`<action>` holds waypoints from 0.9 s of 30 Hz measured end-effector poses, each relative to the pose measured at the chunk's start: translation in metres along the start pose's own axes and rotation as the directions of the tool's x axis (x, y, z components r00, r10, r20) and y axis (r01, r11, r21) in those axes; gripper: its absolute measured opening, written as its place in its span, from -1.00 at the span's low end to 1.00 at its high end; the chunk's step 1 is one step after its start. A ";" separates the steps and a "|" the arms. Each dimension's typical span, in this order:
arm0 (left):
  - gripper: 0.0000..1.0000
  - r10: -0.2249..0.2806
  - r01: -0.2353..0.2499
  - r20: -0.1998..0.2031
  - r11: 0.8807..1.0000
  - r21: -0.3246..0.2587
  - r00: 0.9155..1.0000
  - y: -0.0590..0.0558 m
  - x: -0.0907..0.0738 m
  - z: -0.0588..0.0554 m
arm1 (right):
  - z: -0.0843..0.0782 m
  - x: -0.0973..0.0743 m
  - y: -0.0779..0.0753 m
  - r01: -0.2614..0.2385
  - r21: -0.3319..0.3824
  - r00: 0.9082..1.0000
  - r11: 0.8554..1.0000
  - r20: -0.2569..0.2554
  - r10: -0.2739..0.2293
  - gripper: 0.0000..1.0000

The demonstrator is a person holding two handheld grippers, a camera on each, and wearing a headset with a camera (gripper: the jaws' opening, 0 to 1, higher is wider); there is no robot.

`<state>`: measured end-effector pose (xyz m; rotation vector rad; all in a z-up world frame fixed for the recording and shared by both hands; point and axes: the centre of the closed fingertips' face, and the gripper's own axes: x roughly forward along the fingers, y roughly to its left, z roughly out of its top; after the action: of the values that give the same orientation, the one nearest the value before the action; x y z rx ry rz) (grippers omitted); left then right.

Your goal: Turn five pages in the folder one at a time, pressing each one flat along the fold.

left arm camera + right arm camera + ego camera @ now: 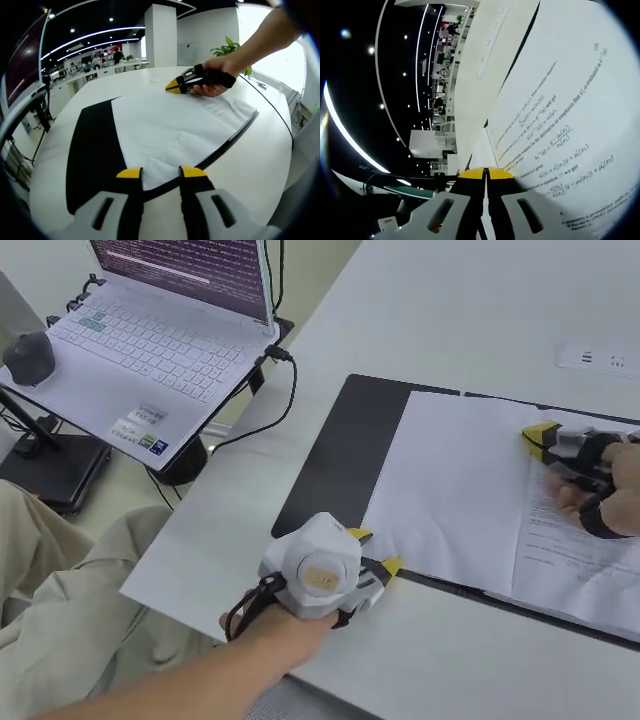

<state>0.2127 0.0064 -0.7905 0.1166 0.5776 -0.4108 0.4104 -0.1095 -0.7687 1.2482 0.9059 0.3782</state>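
The folder [340, 450] lies open and flat on the white table [450, 300]. Its matte black cover shows as a wide band to the left of the sheets. A blank page [450, 490] rests over that left half, smooth and slightly bowed, and the printed page [575, 550] with its lines of maths faces up on the right.

The right gripper [540, 437] lies low across the paper where the two pages meet, its yellow tips brought together. From its own view we cannot tell whether a thin sheet sits between them. We judge it is there to bear down along the fold so that the turned page stays flat.

The left gripper [161, 172] sits at the near edge of the folder. Its jaws are apart with nothing between them, and the yellow tips are at the cover's black rim. We take this as steadying, since the light paper and slick cover would slide on the glossy tabletop if nothing held the near edge.

The pages look thin and limp, the cover stiffer. The grippers are hard white plastic with yellow tips.

Beyond the folder, at the table's far left, a white laptop [170, 330] stands on a raised stand, and a black cable [290, 390] curves down from its side. A white socket plate [600, 358] is set flush in the table beyond the folder's right side.
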 end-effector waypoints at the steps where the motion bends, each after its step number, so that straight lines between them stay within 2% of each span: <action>1: -0.47 0.000 0.000 -0.002 1.000 0.001 1.000 0.000 0.000 0.000 | -0.002 -0.001 0.000 -0.001 0.000 1.000 1.000 -0.003 0.001 -1.00; 21: -0.47 0.000 0.000 -0.016 1.000 -0.001 1.000 0.000 0.000 0.000 | -0.037 -0.032 -0.013 0.006 0.017 0.995 1.000 -0.099 -0.004 -1.00; 27: -0.47 0.000 0.000 -0.016 1.000 0.000 1.000 0.000 0.000 0.000 | -0.047 -0.043 -0.014 0.000 0.013 0.994 1.000 -0.112 0.001 -1.00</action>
<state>0.2129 0.0068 -0.7907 0.1201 0.5931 -0.4105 0.3448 -0.1133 -0.7667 1.2486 1.0046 0.4467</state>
